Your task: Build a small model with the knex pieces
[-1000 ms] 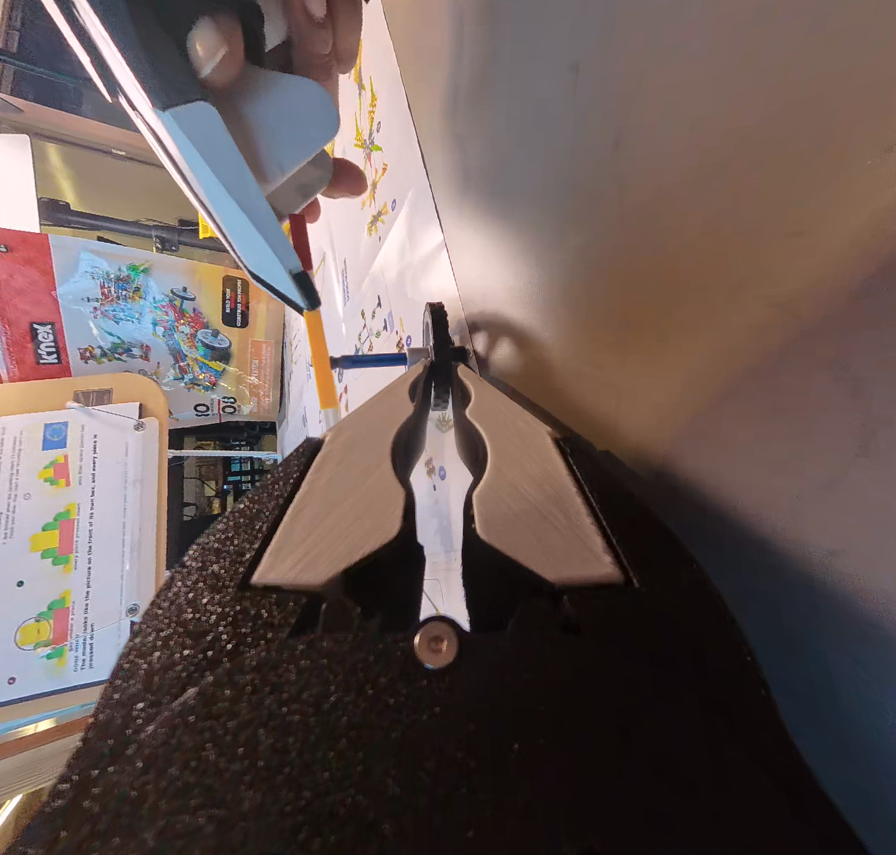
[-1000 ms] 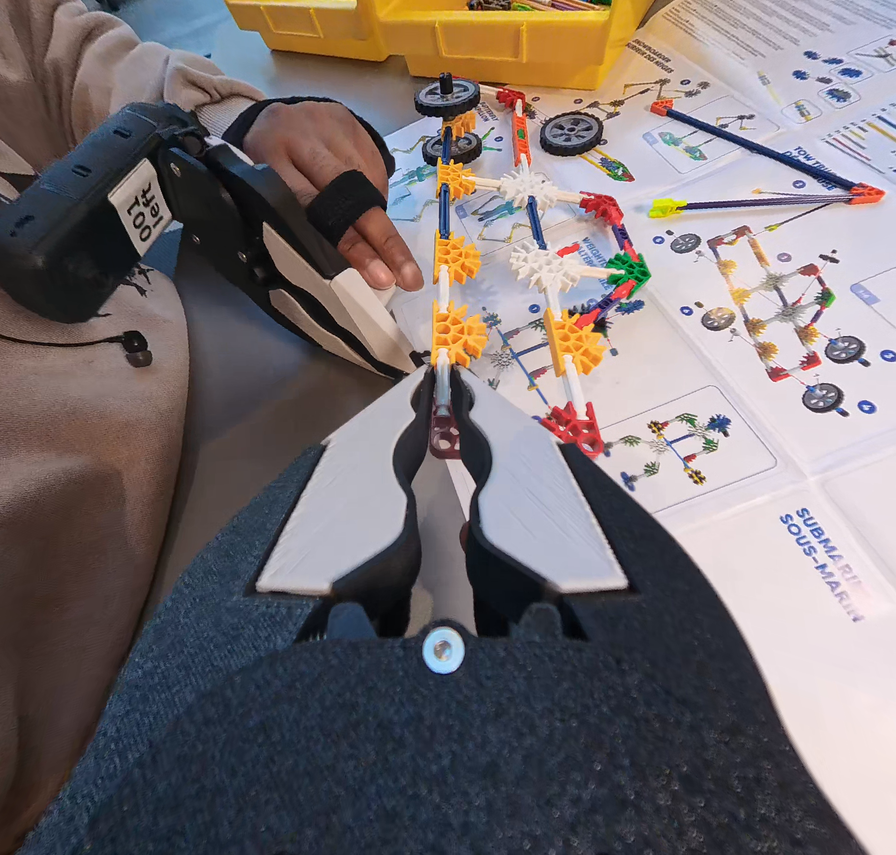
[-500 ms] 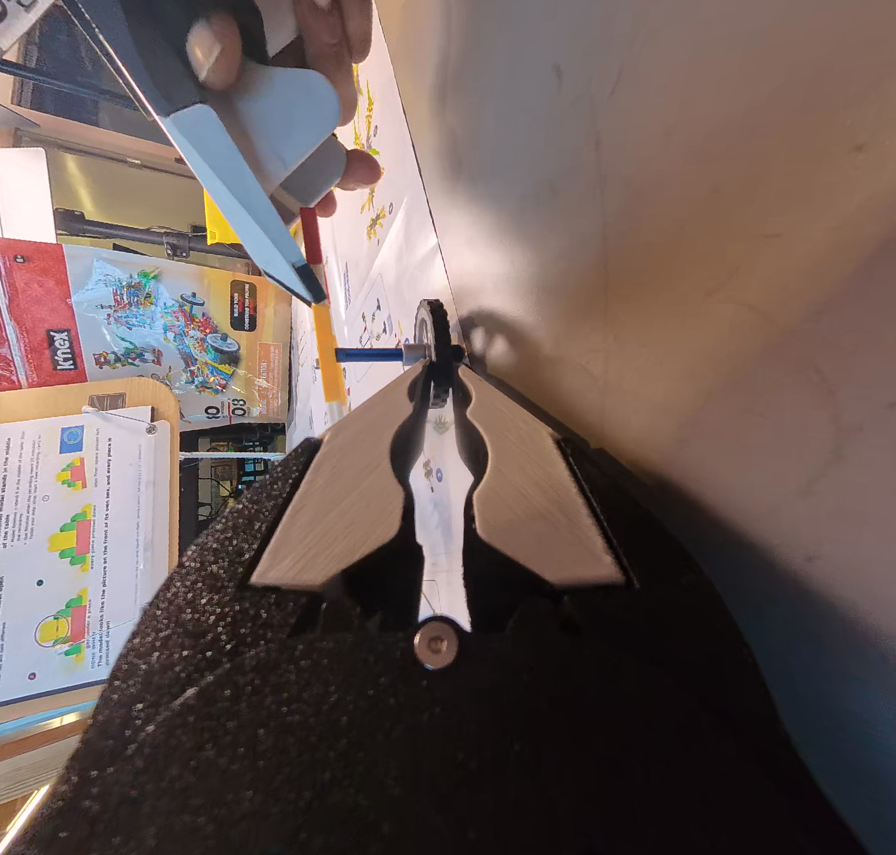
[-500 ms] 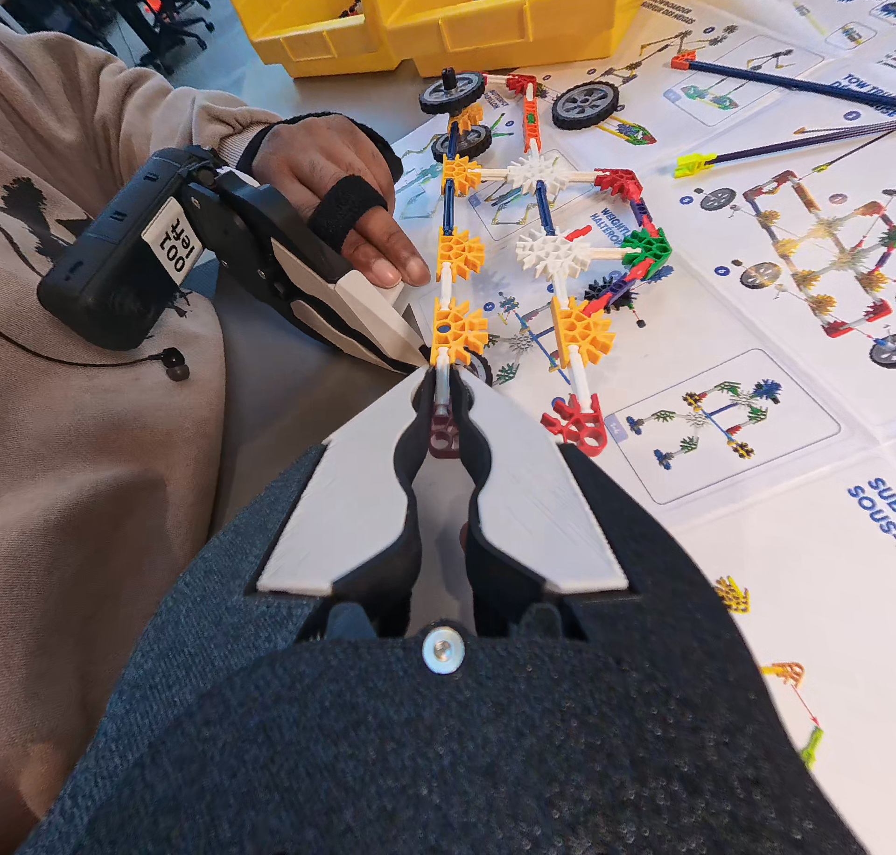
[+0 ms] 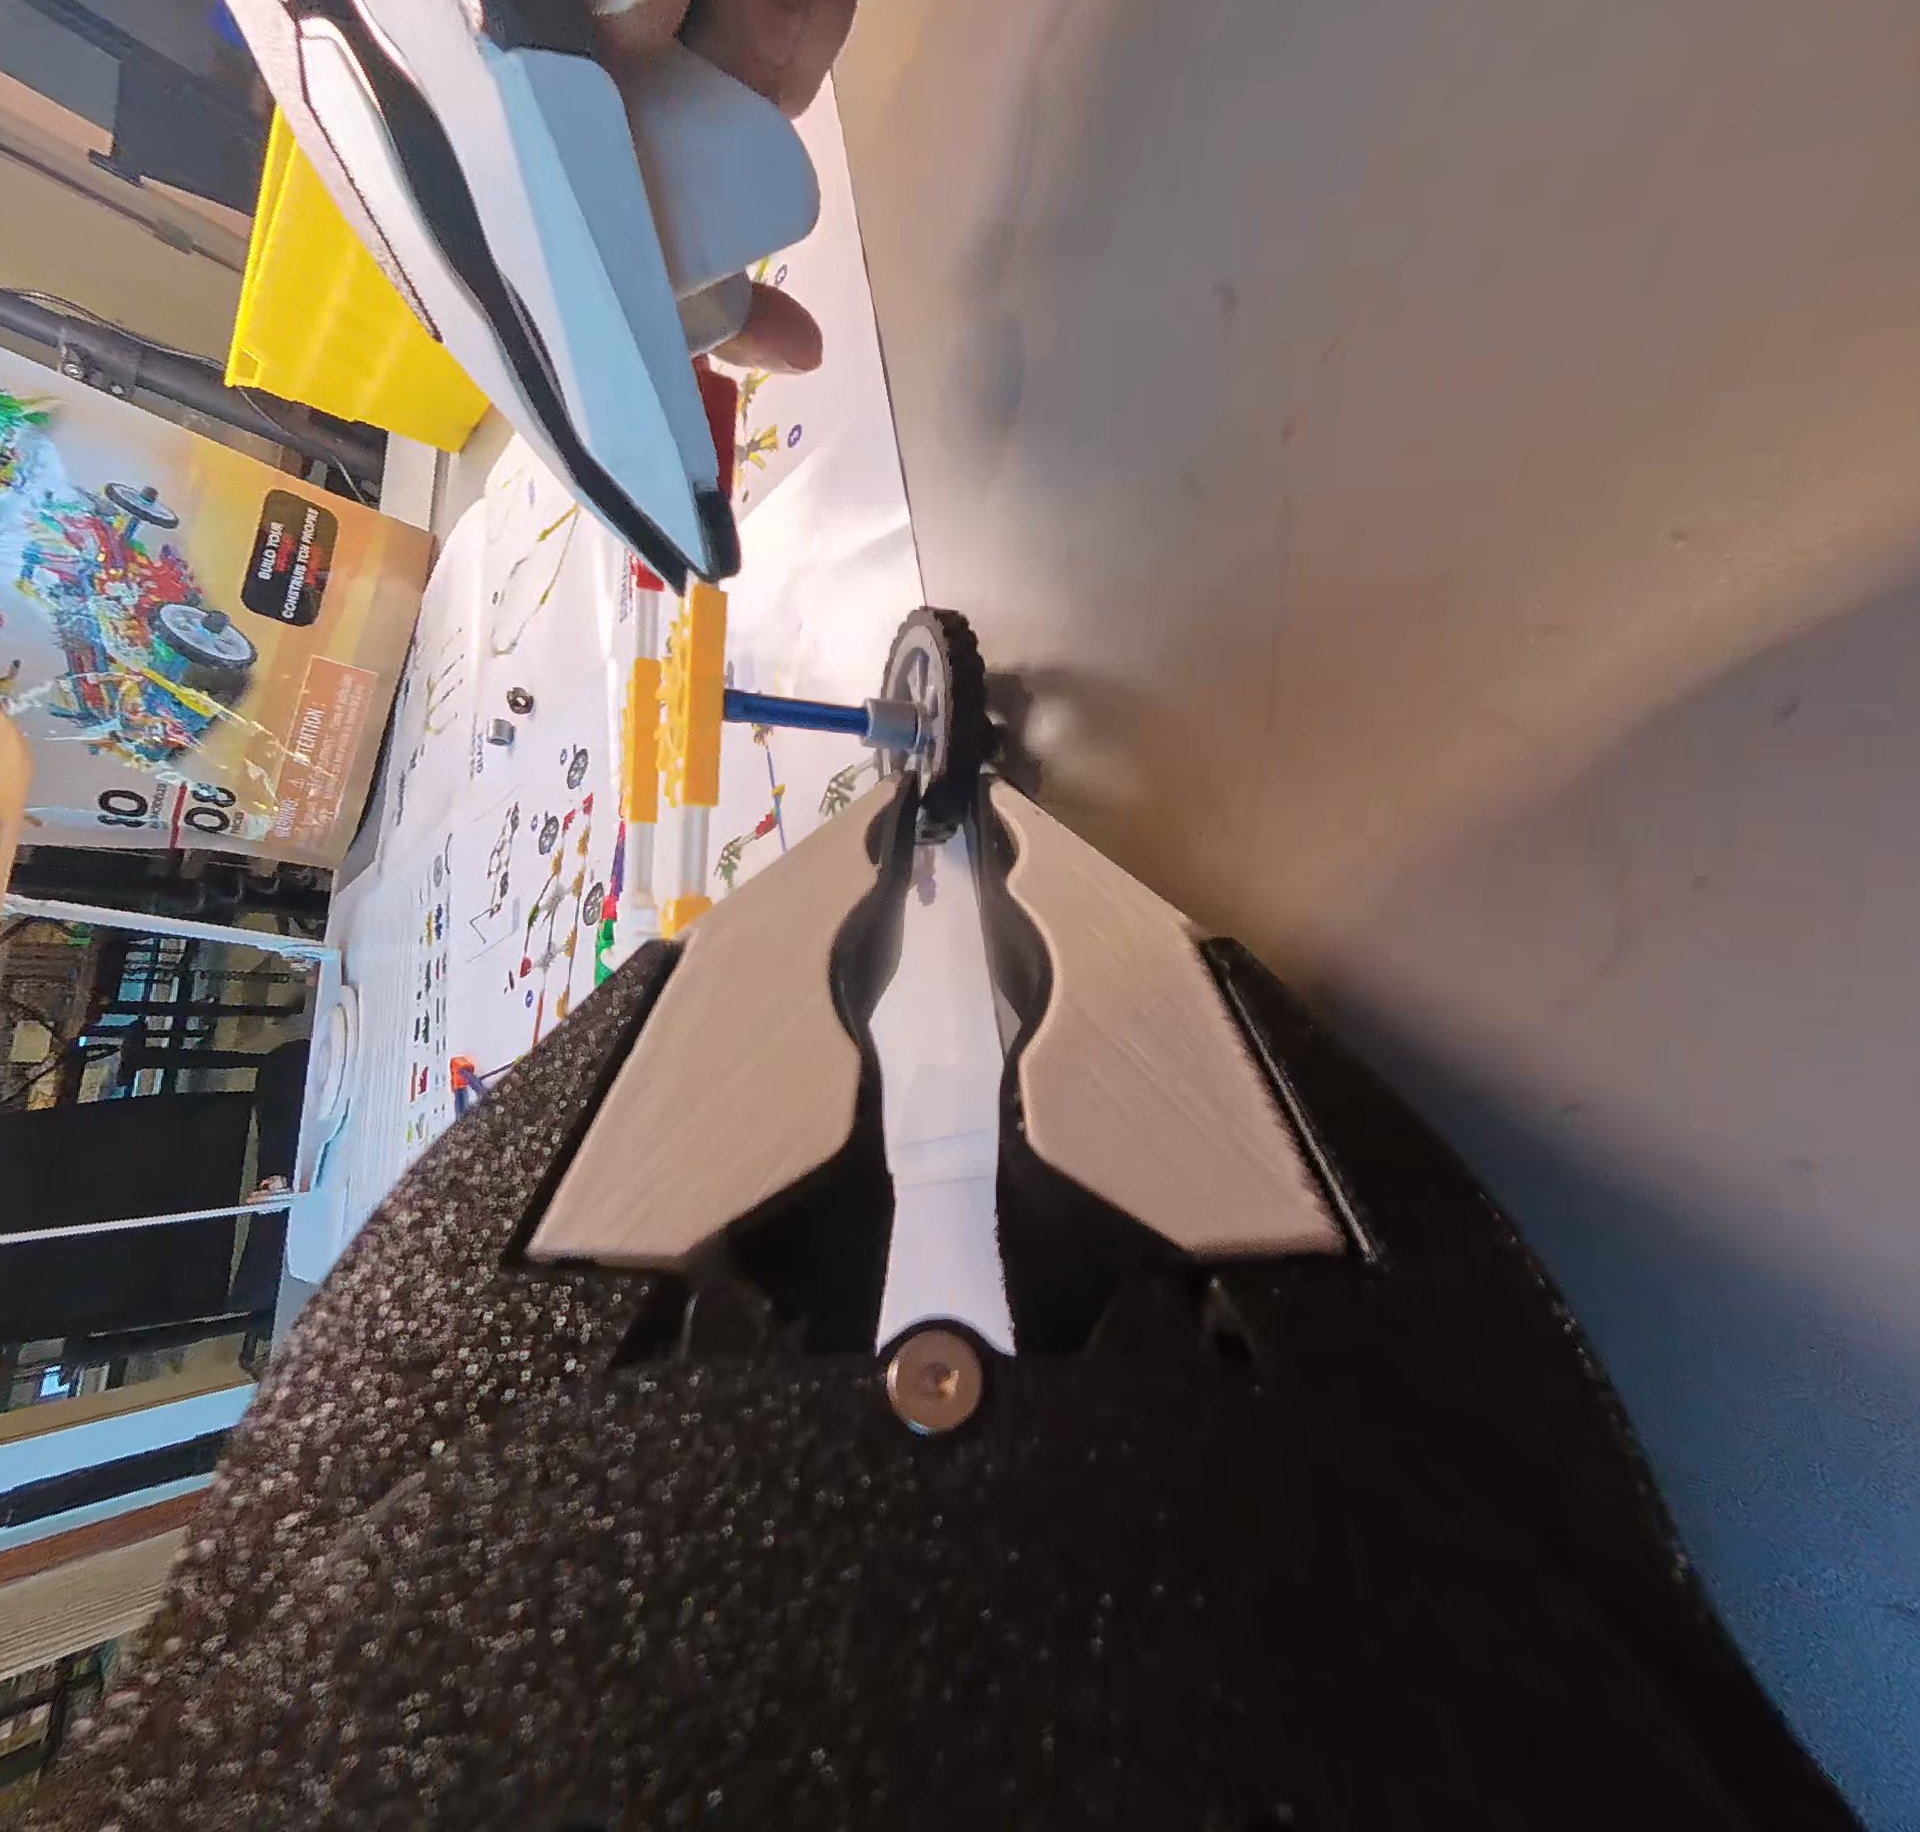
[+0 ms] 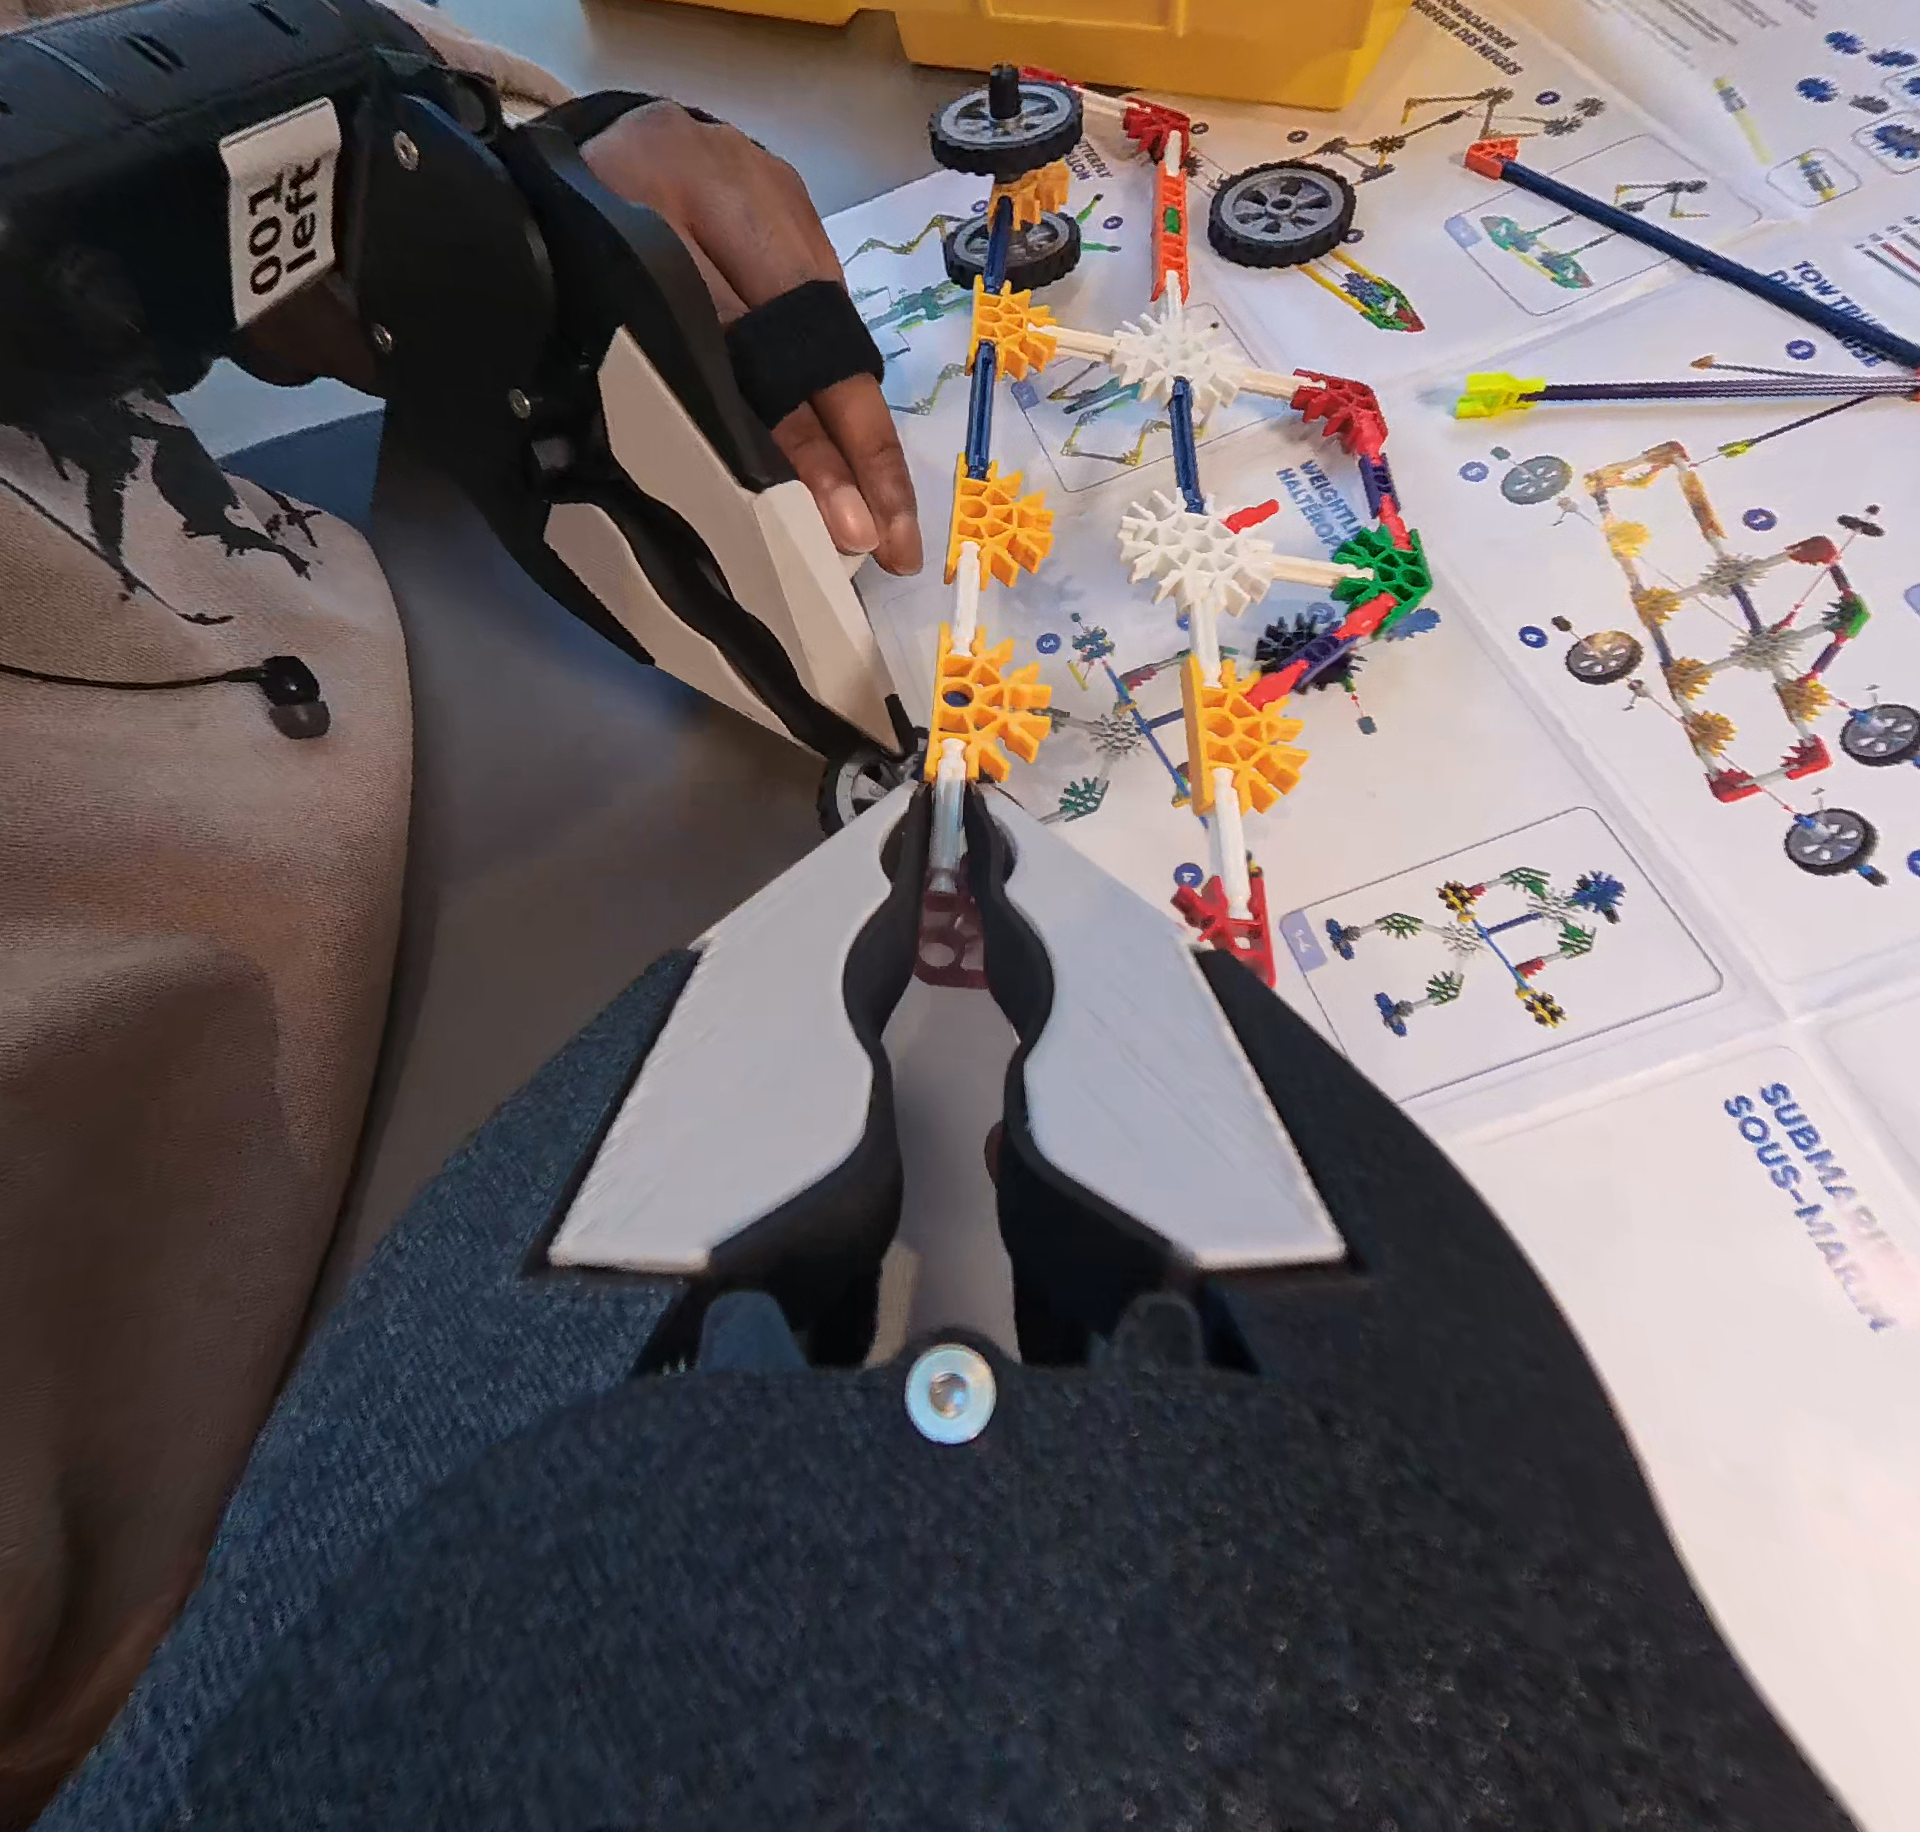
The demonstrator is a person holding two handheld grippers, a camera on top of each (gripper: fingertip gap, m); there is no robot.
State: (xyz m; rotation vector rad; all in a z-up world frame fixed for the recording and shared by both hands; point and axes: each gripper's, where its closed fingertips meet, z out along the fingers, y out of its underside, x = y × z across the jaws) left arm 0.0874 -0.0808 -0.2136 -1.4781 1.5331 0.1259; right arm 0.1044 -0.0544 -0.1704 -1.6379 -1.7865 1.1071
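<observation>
Two hand-held grippers: left (image 5: 940, 795) pinching wheel (image 5: 932, 707), right (image 6: 948, 811) clamping white rod (image 6: 943, 826)

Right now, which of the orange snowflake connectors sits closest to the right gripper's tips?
The nearest orange connector, directly above the right gripper, which clamps the white rod below it; the other orange ones lie farther up or right.

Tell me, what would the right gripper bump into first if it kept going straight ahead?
The right gripper, shut on a thin white plastic rod, points along it. First it would probably meet the orange snowflake-shaped plastic connector just past its fingertips, part of the rod-and-connector toy frame.
</observation>
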